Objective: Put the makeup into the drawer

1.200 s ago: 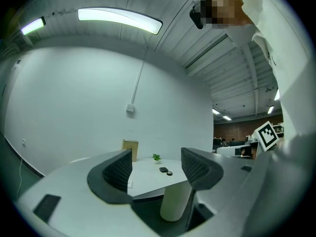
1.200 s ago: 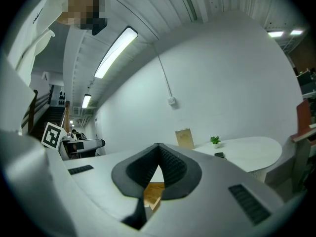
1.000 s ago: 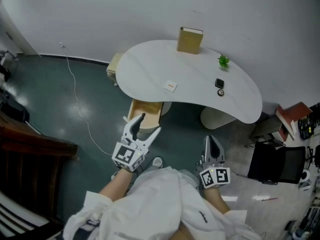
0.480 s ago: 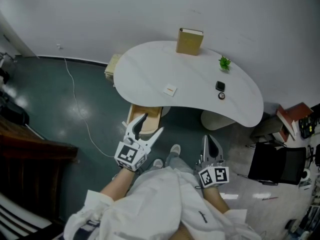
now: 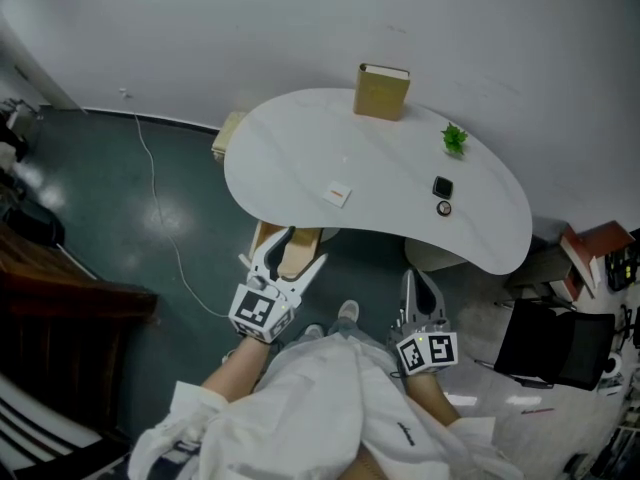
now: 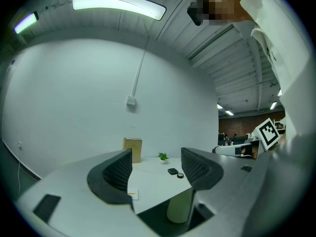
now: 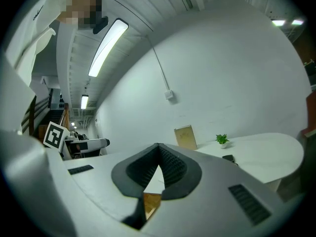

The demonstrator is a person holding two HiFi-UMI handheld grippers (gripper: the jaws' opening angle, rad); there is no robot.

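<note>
The makeup, a black square compact (image 5: 443,186) with a small round piece (image 5: 443,208) beside it, lies on the right part of the curved white table (image 5: 290,158). A wooden drawer unit (image 5: 290,251) stands under the table's near edge. My left gripper (image 5: 297,248) is open and empty, held level just short of the table over the drawer unit. In the left gripper view its jaws (image 6: 156,169) frame the compact (image 6: 172,171). My right gripper (image 5: 418,278) is shut on nothing, also short of the table. The right gripper view (image 7: 158,147) shows the compact (image 7: 228,158) far right.
On the table stand a tan box (image 5: 381,91), a small green plant (image 5: 455,138) and a white-orange card (image 5: 339,194). A white pedestal (image 5: 432,252) carries the table. A black chair (image 5: 555,343) is at the right, a cable (image 5: 158,208) and dark furniture (image 5: 70,318) at the left.
The person has stepped toward the table. Both grippers have come closer to its near edge. Their jaws have not changed.
</note>
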